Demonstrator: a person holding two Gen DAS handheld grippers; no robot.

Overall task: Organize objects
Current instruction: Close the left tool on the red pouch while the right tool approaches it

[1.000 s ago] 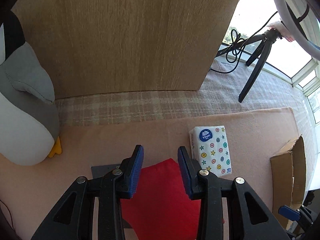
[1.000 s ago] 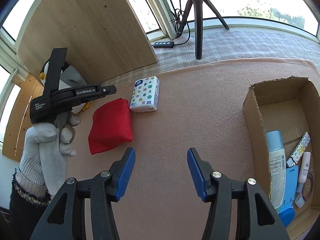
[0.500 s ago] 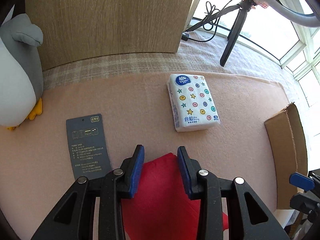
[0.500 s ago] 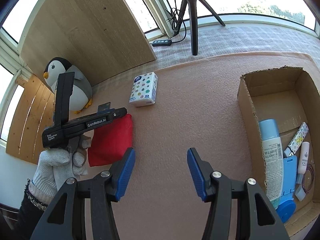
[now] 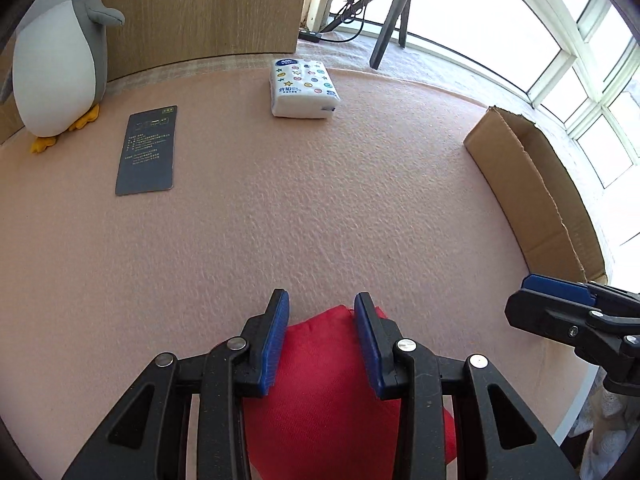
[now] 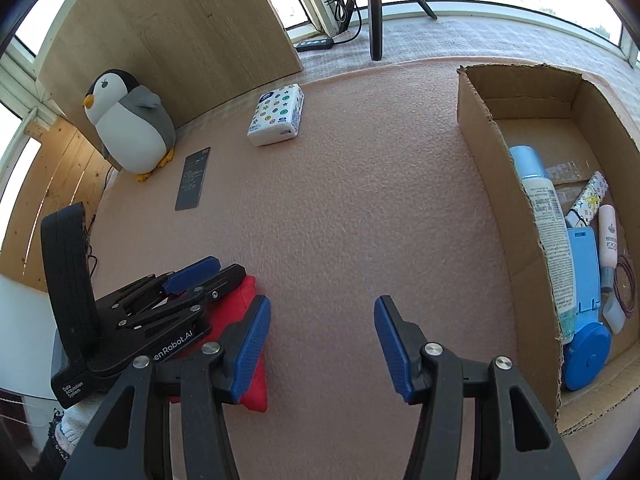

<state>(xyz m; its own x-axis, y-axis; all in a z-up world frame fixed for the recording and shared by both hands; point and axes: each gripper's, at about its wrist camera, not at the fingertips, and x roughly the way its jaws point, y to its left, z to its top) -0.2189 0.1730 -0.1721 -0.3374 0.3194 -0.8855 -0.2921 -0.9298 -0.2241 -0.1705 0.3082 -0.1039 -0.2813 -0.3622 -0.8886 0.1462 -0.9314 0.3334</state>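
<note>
Left wrist view shows the left gripper point(image 5: 321, 312) closed on a red cloth pouch point(image 5: 332, 384); its blue fingers point(image 5: 276, 332) press into the fabric from both sides, and the pouch bulges between and below them. In the right wrist view the same pouch point(image 6: 244, 364) hangs under the left gripper point(image 6: 200, 276) at the near left edge of the pink table point(image 6: 360, 200), well apart from the cardboard box point(image 6: 504, 208).

The right gripper point(image 6: 320, 328) stands open with nothing between its fingers, over bare table.

Handling judgement: the pouch looks soft, light and compliant. It deforms under the grip and is unlikely to break. The woven surface should give good friction, so slipping is a minor risk; sagging and swinging are more likely. Take hold across the padded middle, as now, not at a thin corner.

Remaining loose items: a tissue pack point(image 6: 276, 120), soft but boxy, best gripped across its narrow sides; a dark flat card point(image 6: 193, 178), thin and hard to lift off the felt. The box already holds a bottle point(image 6: 548, 232) and small toiletries.
</note>
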